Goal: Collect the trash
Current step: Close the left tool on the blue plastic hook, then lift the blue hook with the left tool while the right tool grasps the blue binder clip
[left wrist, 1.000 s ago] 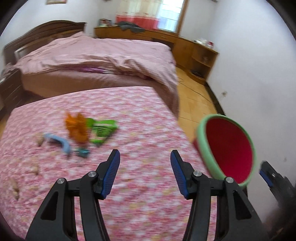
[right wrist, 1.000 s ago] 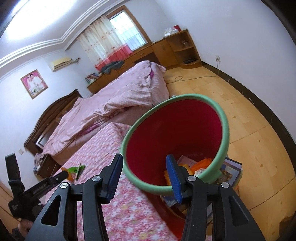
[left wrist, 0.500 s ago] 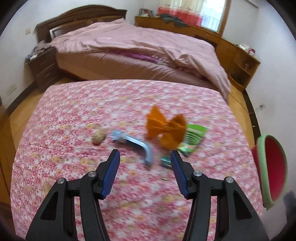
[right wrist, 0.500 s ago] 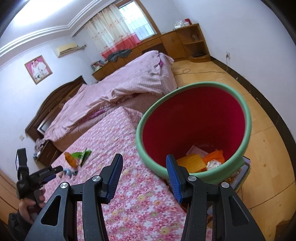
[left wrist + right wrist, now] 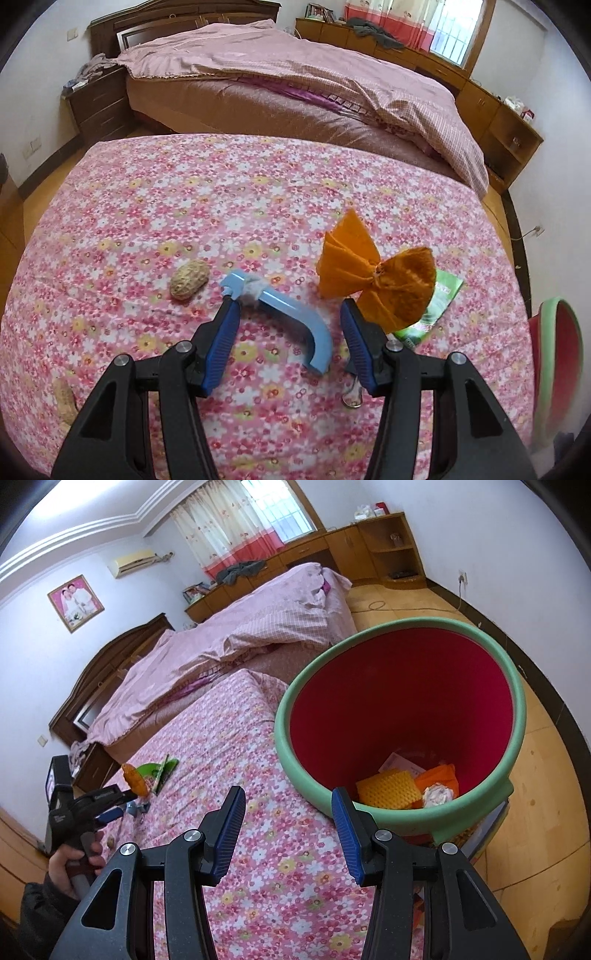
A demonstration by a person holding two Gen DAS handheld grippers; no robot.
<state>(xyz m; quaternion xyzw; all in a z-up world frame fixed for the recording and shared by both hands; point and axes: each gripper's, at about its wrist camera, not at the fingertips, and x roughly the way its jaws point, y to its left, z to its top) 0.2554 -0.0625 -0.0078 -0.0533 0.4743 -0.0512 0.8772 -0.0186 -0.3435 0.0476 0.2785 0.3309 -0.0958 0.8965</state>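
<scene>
My left gripper (image 5: 290, 308) is open, its jaws either side of a curved light blue plastic piece (image 5: 291, 315) lying on the pink floral cloth. A peanut (image 5: 189, 284) lies to its left, an orange crumpled paper (image 5: 375, 282) and a green wrapper (image 5: 434, 310) to its right. A small metal ring (image 5: 351, 398) lies near the right finger. My right gripper (image 5: 288, 803) is open and empty, just left of the red bin with a green rim (image 5: 402, 709), which holds orange and white trash (image 5: 410, 786). The left gripper shows in the right wrist view (image 5: 110, 806).
The table under the floral cloth (image 5: 184, 206) ends at the bin's edge (image 5: 556, 354). Another peanut (image 5: 64, 400) lies at the left front. A bed with a pink quilt (image 5: 314, 77) stands behind, with wooden cabinets (image 5: 354, 550) along the far wall.
My left gripper has swung from the bin side toward the trash and moved down, so the blue piece now lies between its fingers. The right gripper has pulled back a little from the bin.
</scene>
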